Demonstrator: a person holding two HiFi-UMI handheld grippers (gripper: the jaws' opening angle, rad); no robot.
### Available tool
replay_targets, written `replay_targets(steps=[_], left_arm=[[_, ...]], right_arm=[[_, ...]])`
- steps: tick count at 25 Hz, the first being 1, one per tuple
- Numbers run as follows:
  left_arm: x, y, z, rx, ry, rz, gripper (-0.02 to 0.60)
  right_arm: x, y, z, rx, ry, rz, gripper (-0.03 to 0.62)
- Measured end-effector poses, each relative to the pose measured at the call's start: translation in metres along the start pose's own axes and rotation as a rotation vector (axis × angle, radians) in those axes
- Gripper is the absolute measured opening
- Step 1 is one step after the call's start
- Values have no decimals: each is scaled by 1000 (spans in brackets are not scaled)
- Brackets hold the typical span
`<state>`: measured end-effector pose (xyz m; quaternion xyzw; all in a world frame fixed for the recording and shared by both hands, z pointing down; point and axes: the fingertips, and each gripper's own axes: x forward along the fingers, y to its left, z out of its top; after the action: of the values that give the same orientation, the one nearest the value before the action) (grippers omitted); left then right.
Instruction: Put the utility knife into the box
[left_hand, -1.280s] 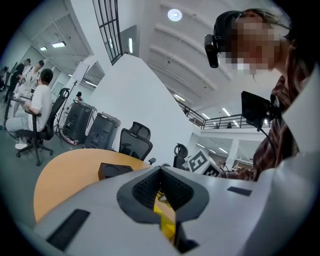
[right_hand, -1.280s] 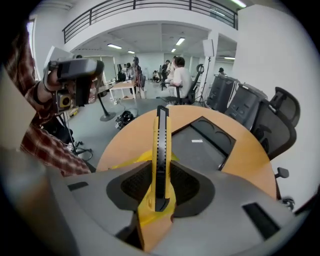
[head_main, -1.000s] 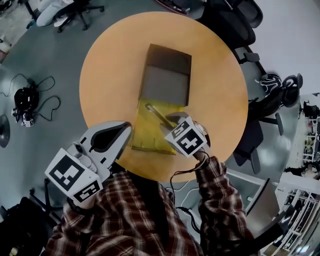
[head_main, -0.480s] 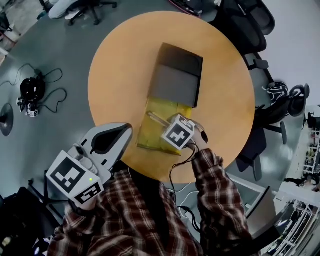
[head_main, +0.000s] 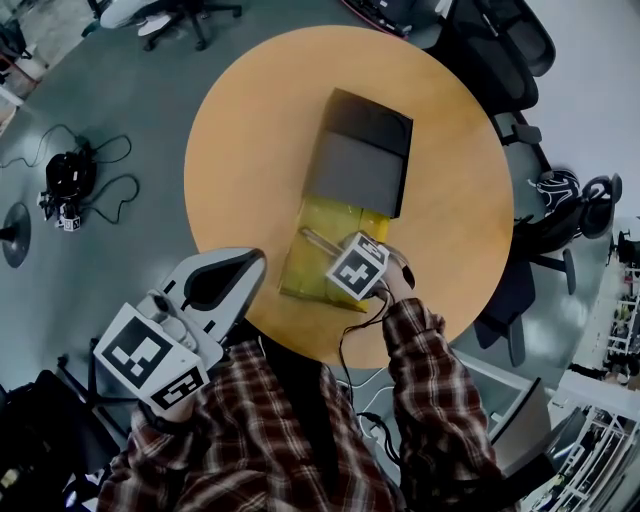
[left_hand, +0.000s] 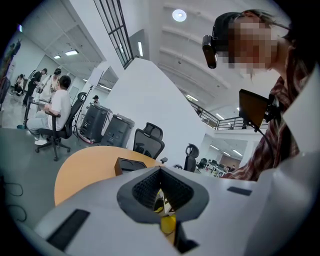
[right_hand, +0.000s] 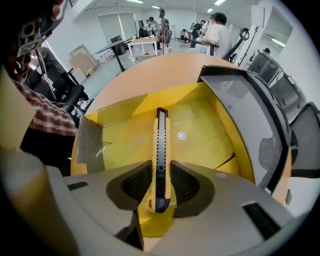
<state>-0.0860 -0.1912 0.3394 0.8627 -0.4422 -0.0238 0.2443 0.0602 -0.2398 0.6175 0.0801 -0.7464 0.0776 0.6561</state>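
An open box lies on the round wooden table (head_main: 250, 120), with a yellow tray (head_main: 305, 275) near me and a dark grey lid (head_main: 362, 165) folded away behind it. My right gripper (head_main: 335, 250) hangs over the tray, shut on the yellow and black utility knife (head_main: 318, 240). In the right gripper view the knife (right_hand: 160, 150) points forward over the yellow floor (right_hand: 205, 130) of the box, a little above it. My left gripper (head_main: 245, 262) is at the table's near left edge, jaws together and holding nothing; in its own view (left_hand: 161, 200) the lid (left_hand: 131, 165) shows beyond.
Office chairs (head_main: 515, 70) crowd the table's right and far side. A small device with cables (head_main: 62, 185) lies on the floor at left. People sit at desks in the background (left_hand: 55, 107). Bare tabletop lies left of the box.
My right gripper has carried the knife left and inward, from the tray's right edge to above its middle. The left gripper has stayed put.
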Motion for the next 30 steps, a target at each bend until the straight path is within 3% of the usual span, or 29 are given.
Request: replay_targets(steps=[9,13,17,22,24,26,30], left_arm=[[4,-4,6,11,-2,-30,10],[9,-6,13,26,-4,-56,10],[22,-13,22,52,-5,-105,11],[40,-27,38,91,-9,-173,11],[48,-34,43,108,-8,-202,10],[57,-42,48,124,-8,-233,10],[73,-60,55,151,-5,-289,11]], right_arm=[[-11,-3,0,64,-90,-2,127],[-30,-4,2,160,-172,10,127],[-76,-15,19,332,-391,8,126],[-166,-36,33,578,-752,-20,126],[-203,-41,32,622,-873,-73,124],[-239,-44,28,649,-971,-163,77],[-296,-38,16,689,-1110,-352,23]])
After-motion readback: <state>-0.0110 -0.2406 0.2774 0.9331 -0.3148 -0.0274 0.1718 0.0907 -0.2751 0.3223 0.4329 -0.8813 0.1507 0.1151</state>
